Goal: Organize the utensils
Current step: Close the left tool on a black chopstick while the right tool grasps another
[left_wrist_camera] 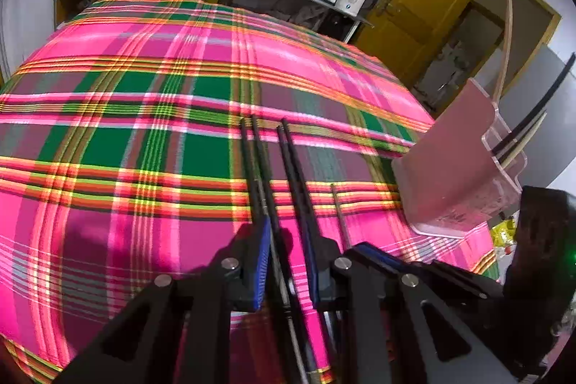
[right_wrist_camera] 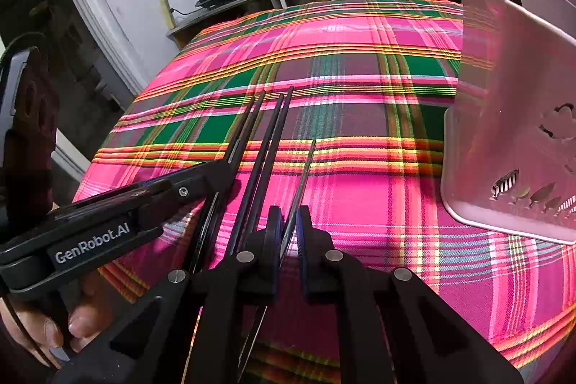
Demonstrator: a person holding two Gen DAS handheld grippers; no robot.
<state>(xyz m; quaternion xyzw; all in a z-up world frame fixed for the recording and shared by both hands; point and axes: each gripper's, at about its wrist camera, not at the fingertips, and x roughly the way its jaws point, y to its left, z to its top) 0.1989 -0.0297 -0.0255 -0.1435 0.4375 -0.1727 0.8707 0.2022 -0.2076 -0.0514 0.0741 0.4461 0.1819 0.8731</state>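
Between the blue pads of the left hand-held gripper [left_wrist_camera: 286,270] ran black chopsticks [left_wrist_camera: 268,168], its jaws narrowed around part of the bundle, which lay flat on the plaid-covered worktop [left_wrist_camera: 144,132]. Just to its right, the right hand-held gripper [right_wrist_camera: 288,236] pinched a single thin metal chopstick [right_wrist_camera: 306,168]. Ahead and right of both stood a pink utensil holder [right_wrist_camera: 511,132] (already holding a few sticks).
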